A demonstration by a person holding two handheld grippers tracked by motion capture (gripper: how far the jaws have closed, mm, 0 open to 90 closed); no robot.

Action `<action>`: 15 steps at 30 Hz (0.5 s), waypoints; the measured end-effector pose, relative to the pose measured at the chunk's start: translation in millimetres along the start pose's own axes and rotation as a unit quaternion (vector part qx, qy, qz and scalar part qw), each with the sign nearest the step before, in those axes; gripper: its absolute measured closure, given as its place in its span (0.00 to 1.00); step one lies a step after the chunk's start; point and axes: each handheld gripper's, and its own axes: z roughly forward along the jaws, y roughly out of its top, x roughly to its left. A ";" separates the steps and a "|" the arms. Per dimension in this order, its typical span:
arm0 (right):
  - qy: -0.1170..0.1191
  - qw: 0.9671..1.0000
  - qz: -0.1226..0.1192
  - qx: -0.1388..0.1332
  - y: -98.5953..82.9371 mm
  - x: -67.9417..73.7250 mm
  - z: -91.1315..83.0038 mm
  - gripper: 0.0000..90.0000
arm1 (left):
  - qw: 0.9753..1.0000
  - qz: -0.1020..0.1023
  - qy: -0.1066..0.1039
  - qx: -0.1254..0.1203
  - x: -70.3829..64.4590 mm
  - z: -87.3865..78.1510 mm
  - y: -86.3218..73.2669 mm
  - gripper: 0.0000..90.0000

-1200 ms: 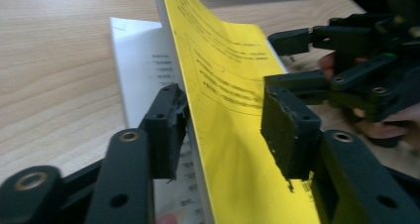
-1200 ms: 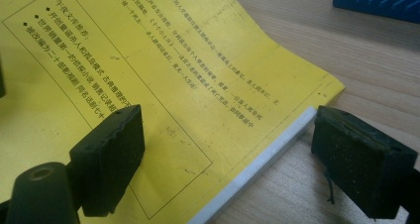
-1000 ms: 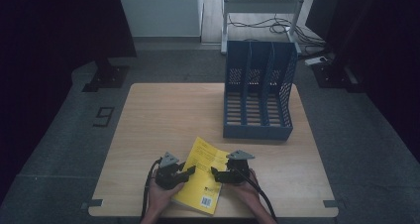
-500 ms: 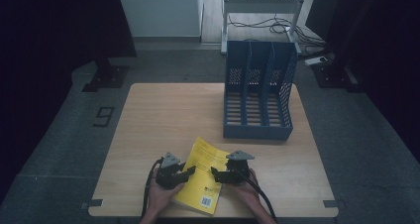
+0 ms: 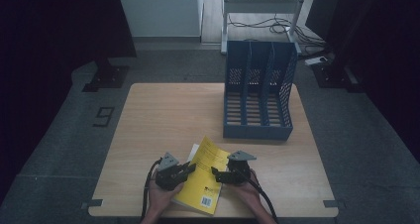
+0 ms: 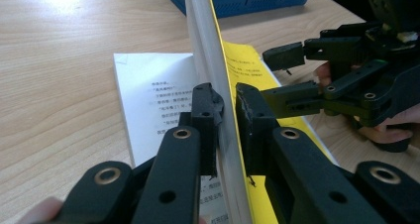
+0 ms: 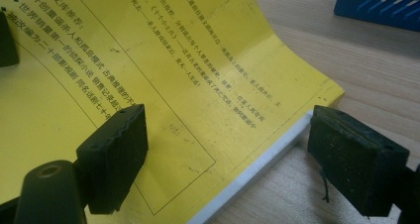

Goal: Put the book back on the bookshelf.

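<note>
Yellow book (image 5: 205,177) pinched upright-edged between left gripper (image 6: 225,115) fingers; right gripper (image 7: 225,159) fingers wide apart, straddling its edge.

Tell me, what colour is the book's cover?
The book's cover is yellow with dark print, clearest in the right gripper view.

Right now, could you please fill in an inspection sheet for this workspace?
Surface: light wooden table, bare away from the items.
Job's things: yellow book near the front edge, its back cover and a block of pages lifted off the lower pages; blue file rack at the far right, its slots look empty.
Clutter: nothing seen.
Grippers: left gripper shut on the lifted part of the book; right gripper open, its jaws either side of the book's edge.
Cables: black cable trails from the left gripper; more lie on the floor beyond.
Surroundings: dark grey floor, metal shelf frame behind.
</note>
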 end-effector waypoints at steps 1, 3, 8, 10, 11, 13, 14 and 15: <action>0.001 1.000 0.000 -0.001 0.0 -0.2 -0.4 0.17 | 1.000 0.000 -0.001 -0.002 -0.3 -0.4 0.1 0.89; 0.003 1.000 0.002 -0.002 0.0 -0.8 -1.1 0.16 | 1.000 0.000 -0.005 -0.006 -0.8 -1.4 0.5 0.90; 0.008 1.000 0.004 -0.003 0.4 -2.2 -3.4 0.15 | 1.000 -0.004 -0.015 -0.017 -0.9 -3.1 1.0 0.90; 0.010 1.000 0.005 0.001 0.6 -3.7 -5.5 0.15 | 0.999 -0.005 -0.021 -0.024 -1.3 -3.9 1.1 0.91; 0.011 1.000 0.005 0.002 0.5 -4.2 -6.0 0.14 | 0.999 -0.004 -0.021 -0.026 -1.6 -4.2 1.1 0.91; 0.012 1.000 0.005 0.003 0.4 -4.9 -6.8 0.14 | 0.999 -0.004 -0.022 -0.028 -1.7 -4.4 1.1 0.91; 0.013 1.000 0.005 0.003 0.3 -5.2 -7.4 0.14 | 0.999 -0.002 -0.024 -0.032 -2.5 -4.9 1.2 0.91; 0.013 1.000 0.005 0.003 0.3 -5.2 -7.4 0.14 | 0.999 -0.002 -0.024 -0.032 -2.5 -4.9 1.2 0.91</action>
